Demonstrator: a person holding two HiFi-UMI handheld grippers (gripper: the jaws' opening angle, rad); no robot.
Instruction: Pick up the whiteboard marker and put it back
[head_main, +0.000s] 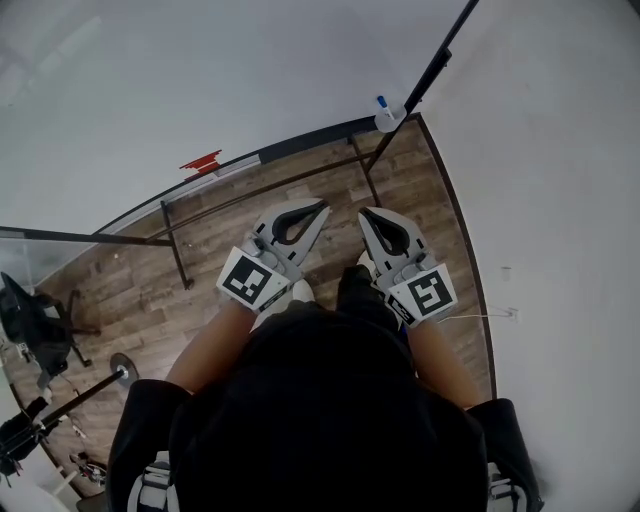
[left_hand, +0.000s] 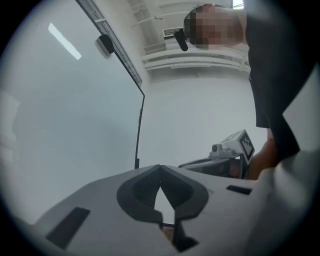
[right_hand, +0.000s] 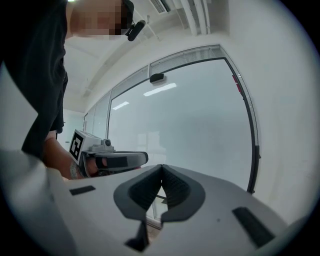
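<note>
Whiteboard marker well beyond left gripper, right gripper, jaws together

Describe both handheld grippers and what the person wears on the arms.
Both the left gripper and the right gripper have light grey bodies with dark, textured fingers that bow outward and taper to a point. Each carries a white cube printed with black square markers. The person wears a black top with short sleeves; the forearms are bare.

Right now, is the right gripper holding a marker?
No, the right gripper has its jaws shut together, with nothing between them.
</note>
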